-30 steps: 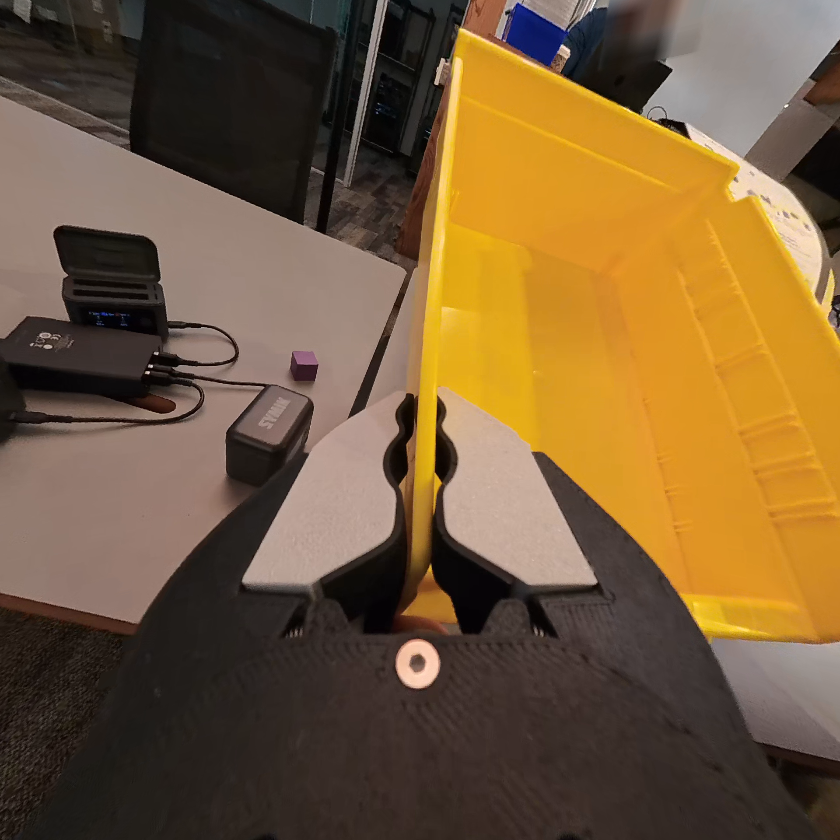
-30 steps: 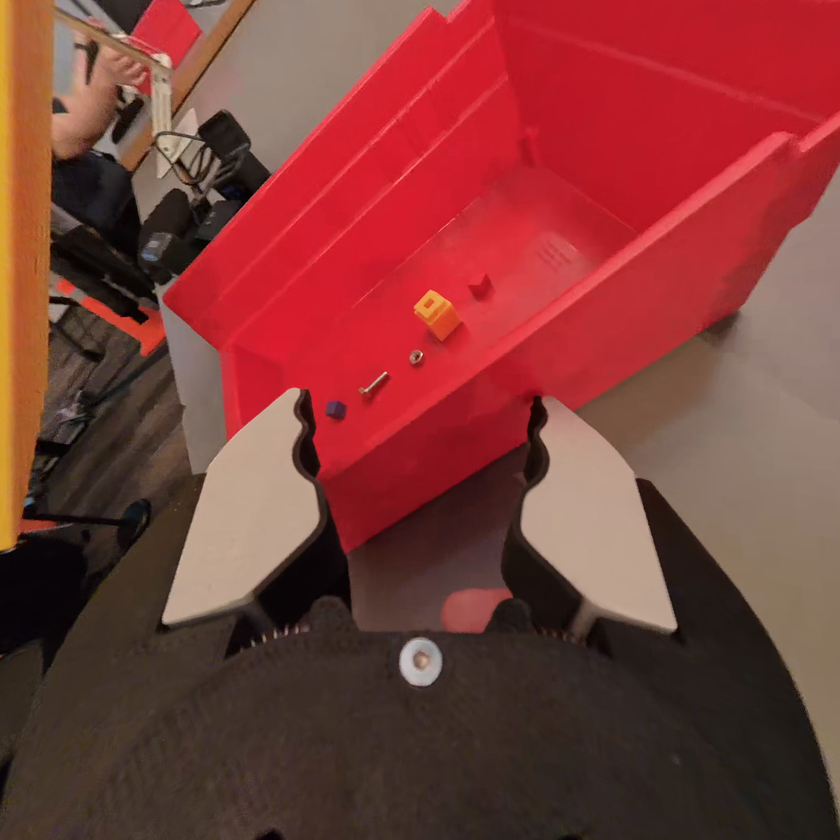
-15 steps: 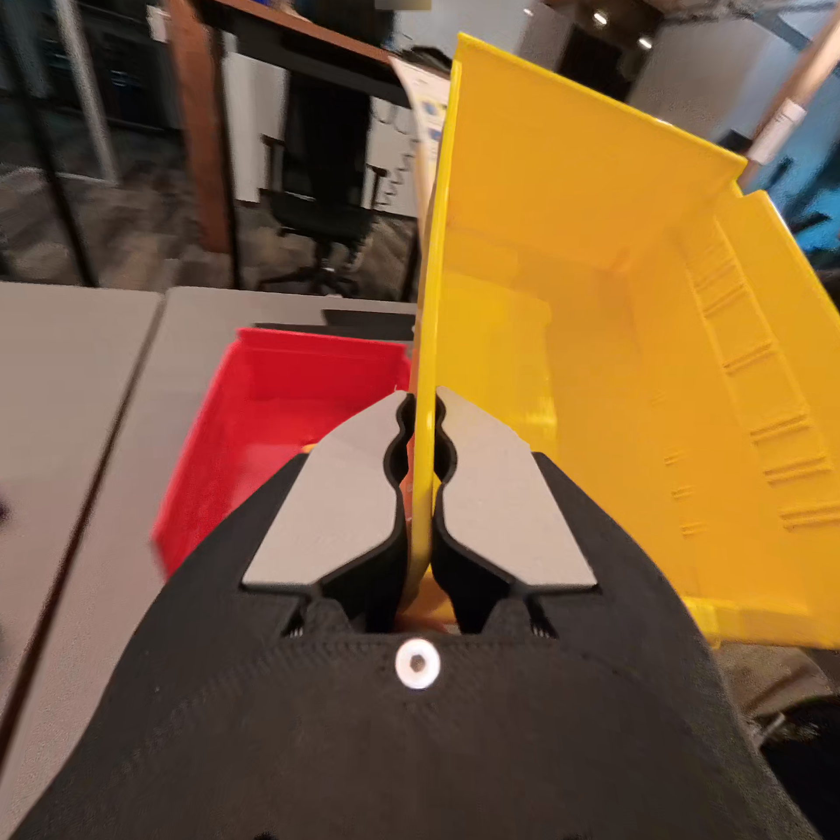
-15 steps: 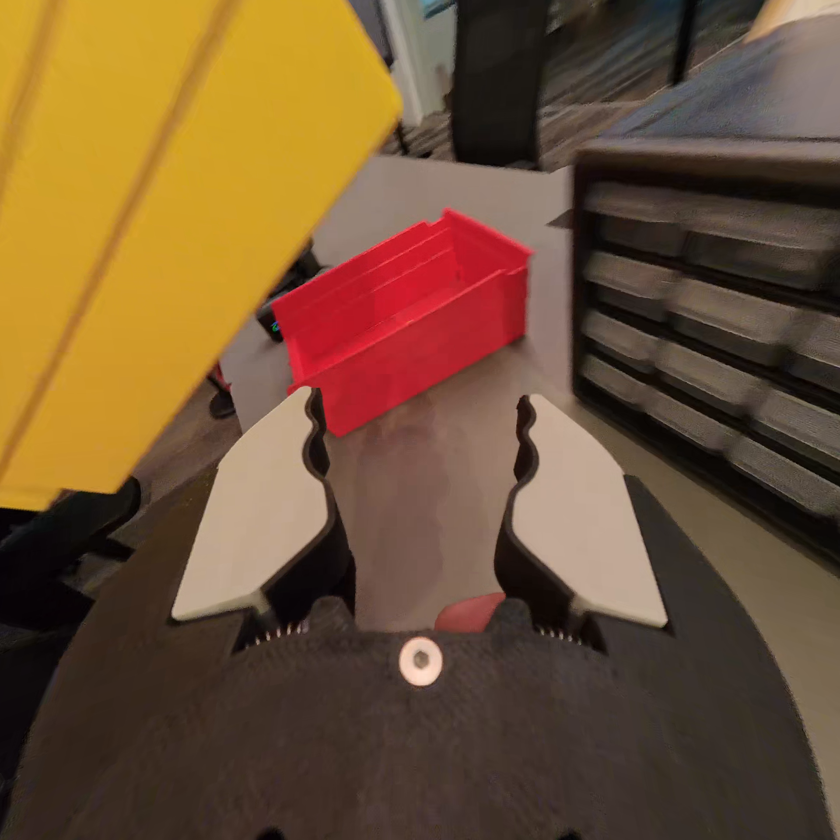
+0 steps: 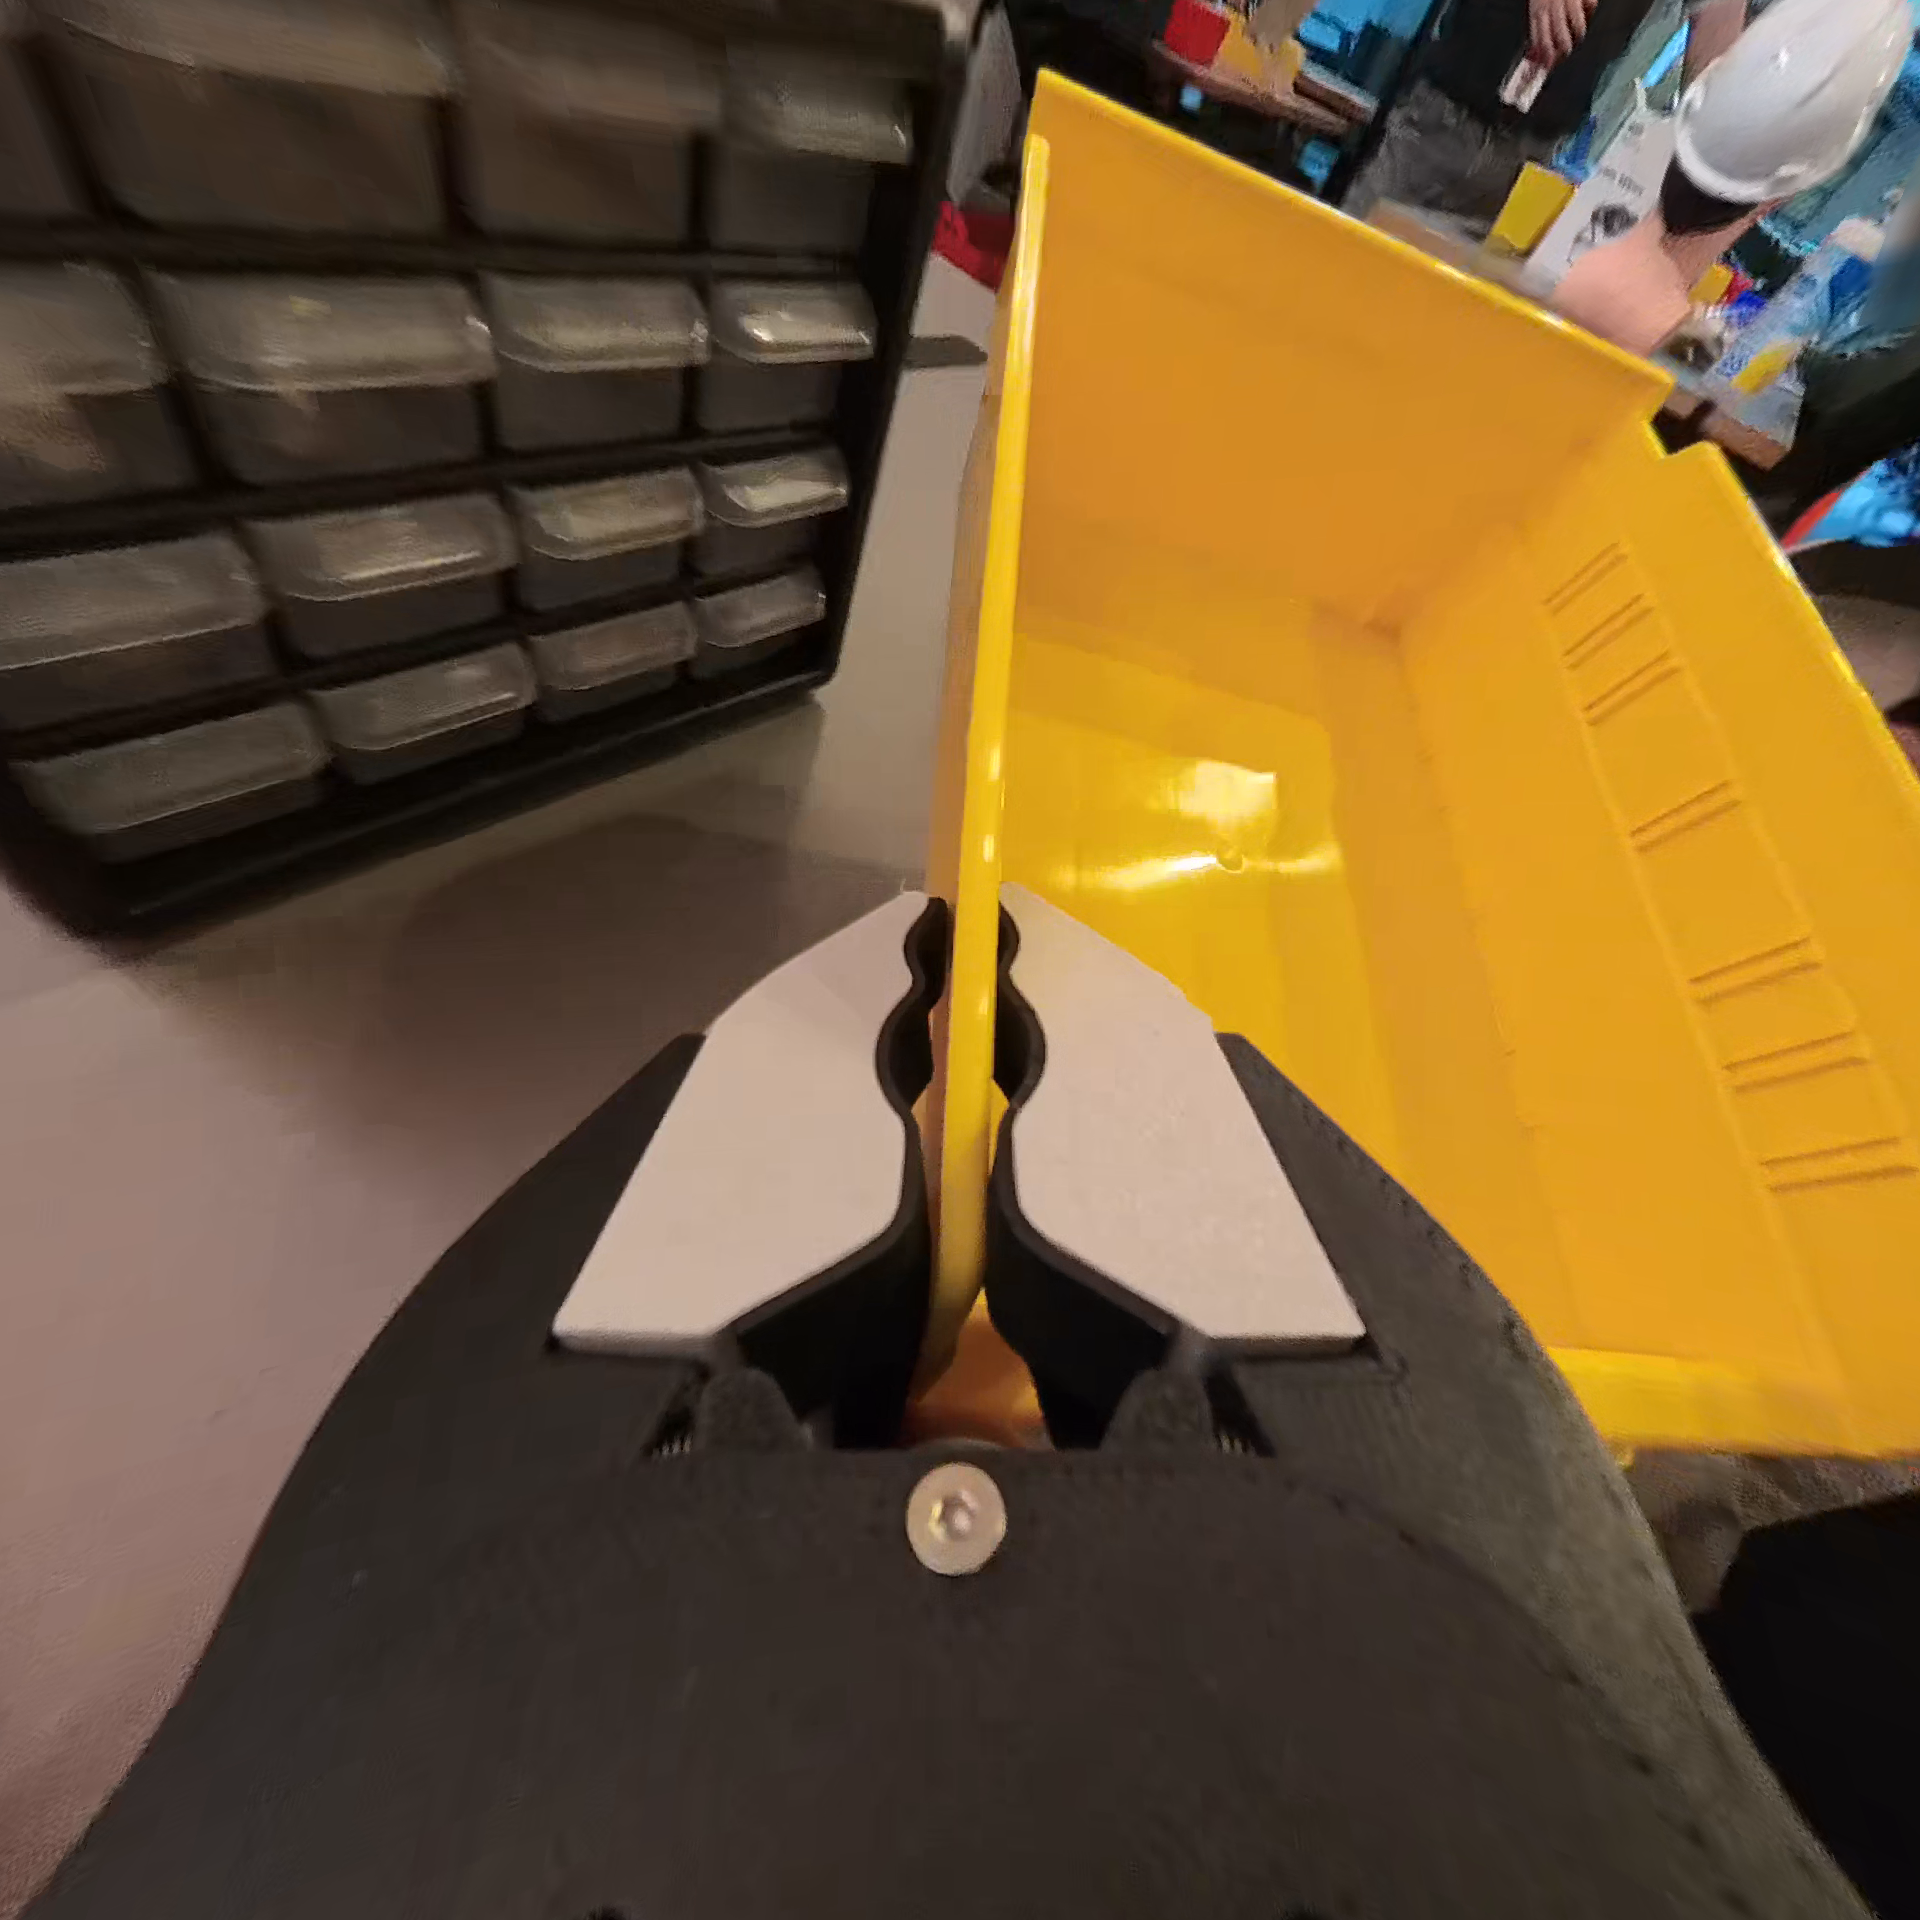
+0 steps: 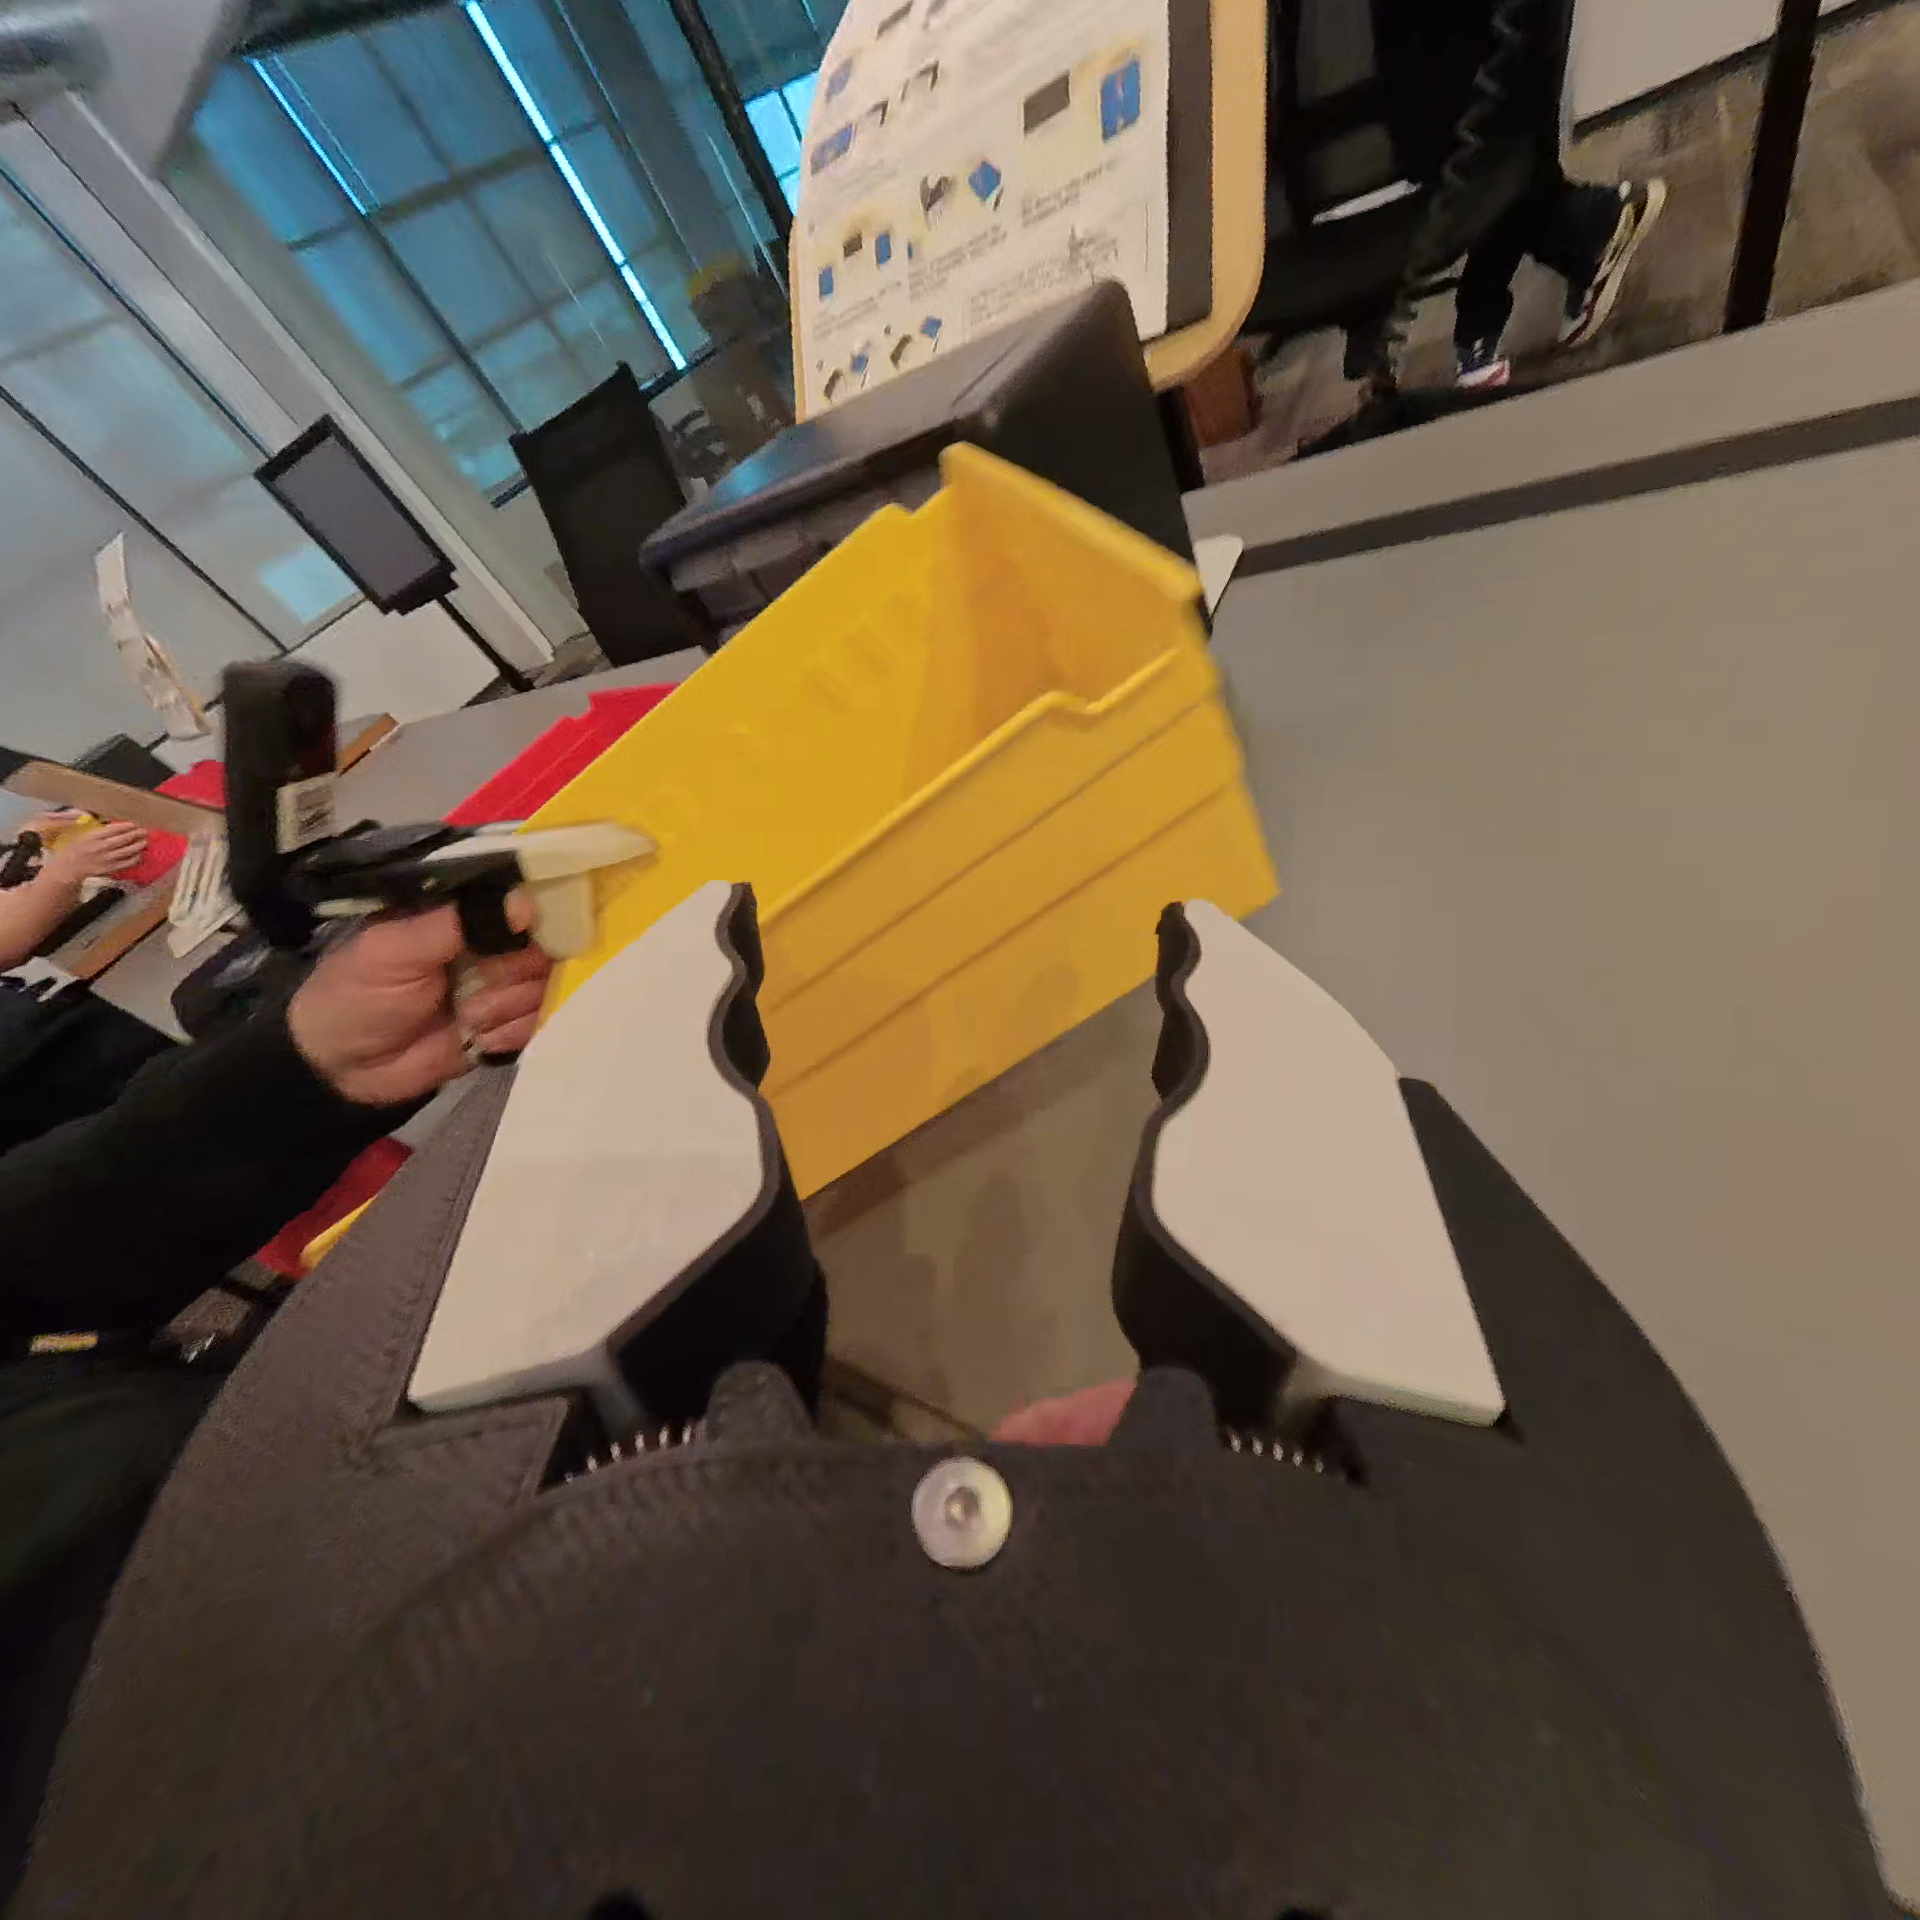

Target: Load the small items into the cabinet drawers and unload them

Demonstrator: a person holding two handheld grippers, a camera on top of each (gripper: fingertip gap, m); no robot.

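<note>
Grey bench (image 5: 436, 1049), smooth and a bit shiny, with a dark seam (image 6: 1558, 497) running across the far part. Black drawer cabinet (image 5: 436, 436) with clear drawers sitting right on it. Red bins (image 6: 582, 743) on it too, off to the left, partly hidden.

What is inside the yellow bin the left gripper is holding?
Nothing shows inside the yellow bin: its floor and inner walls look bare in the left wrist view. The left gripper, clamped on the bin's side wall, hides the near corner, so that spot is unconfirmed.
</note>
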